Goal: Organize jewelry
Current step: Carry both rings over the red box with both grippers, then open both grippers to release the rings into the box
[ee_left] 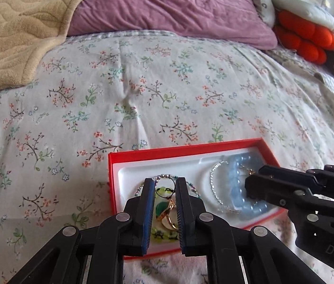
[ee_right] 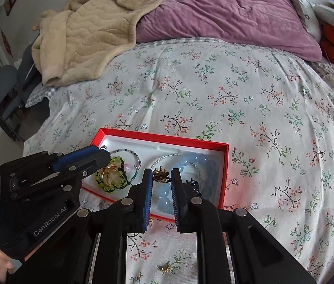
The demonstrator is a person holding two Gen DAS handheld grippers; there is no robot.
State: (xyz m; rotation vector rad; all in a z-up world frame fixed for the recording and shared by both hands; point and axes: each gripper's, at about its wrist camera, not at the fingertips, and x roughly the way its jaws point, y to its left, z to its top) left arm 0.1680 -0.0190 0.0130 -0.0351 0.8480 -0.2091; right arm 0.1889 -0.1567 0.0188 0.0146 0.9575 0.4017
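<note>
Jewelry lies in the red box (ee_left: 228, 148) near the bed's front edge. Left tool (ee_left: 165, 190), narrow, holds a thin ring with a green pendant (ee_left: 163, 209): light, fragile.

Right tool (ee_right: 161, 178), narrow, pinches a small gold ring (ee_right: 160, 175); slippery, grip its band.

Red box (ee_left: 143, 153), shallow, open, w/ white moulded insert (ee_right: 129, 142), lies flat on the bed. Left part of insert: yellow-green flower-shaped piece (ee_right: 113, 177) w/ gold ring (ee_right: 106, 174) on top, thin beaded strand (ee_right: 129, 152) looping round them; a green leaf pendant on gold (ee_left: 163, 209) shows there too. Right part: pale-blue bead bracelet (ee_left: 236, 184) curled in an arc, a sparkly silver chain bracelet (ee_left: 214, 184) just beside it. Small gold crown-like ring (ee_right: 159, 175) sits over the blue beads. Another small gold piece (ee_right: 167, 269) lies outside the box on the bedding.
</note>
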